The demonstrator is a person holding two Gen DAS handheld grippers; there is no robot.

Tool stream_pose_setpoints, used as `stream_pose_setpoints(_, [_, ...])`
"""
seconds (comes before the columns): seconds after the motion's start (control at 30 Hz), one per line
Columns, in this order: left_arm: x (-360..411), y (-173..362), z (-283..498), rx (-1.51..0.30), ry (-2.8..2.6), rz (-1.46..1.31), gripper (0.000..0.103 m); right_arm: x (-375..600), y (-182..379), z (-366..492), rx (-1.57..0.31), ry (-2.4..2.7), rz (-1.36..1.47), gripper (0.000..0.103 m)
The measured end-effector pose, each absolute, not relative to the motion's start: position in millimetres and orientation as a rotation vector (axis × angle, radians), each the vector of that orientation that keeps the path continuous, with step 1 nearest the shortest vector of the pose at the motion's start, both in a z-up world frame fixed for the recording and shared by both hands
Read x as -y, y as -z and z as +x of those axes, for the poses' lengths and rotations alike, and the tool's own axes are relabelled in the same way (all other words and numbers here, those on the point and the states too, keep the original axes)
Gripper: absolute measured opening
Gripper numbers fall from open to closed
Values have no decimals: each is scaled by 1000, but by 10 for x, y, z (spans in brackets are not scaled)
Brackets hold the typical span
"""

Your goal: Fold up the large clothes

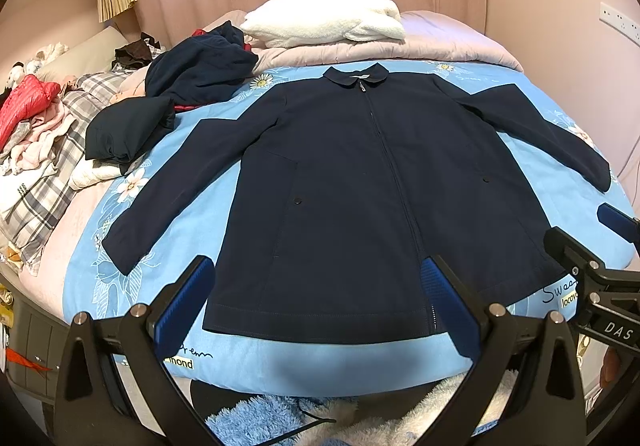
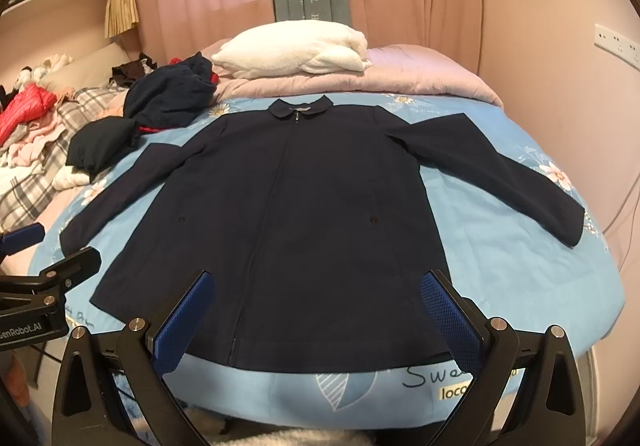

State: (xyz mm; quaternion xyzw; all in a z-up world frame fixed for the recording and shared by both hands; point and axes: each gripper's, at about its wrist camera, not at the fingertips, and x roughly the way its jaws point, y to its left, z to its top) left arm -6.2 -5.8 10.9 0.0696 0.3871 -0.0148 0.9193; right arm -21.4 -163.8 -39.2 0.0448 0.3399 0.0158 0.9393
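Left wrist | jacket [image 1: 360, 182] flat | dark clothes pile [image 1: 176, 94] beside sleeve

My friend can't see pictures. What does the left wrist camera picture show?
A navy zip-up jacket lies flat, front up, sleeves spread, on a blue flowered bedsheet. The open left gripper hovers over its hem, holding nothing. A heap of clothes sits to the left, and a folded white blanket beyond the collar.

1 spread navy jacket [image 1: 360, 182], 2 tools, 1 white blanket [image 1: 324, 22]
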Motion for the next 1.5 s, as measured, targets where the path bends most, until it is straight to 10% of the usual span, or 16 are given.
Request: stream_pose_setpoints(1.5, [16, 30, -16, -812, 31, 142, 103, 1638, 408, -216, -706, -21, 97, 102])
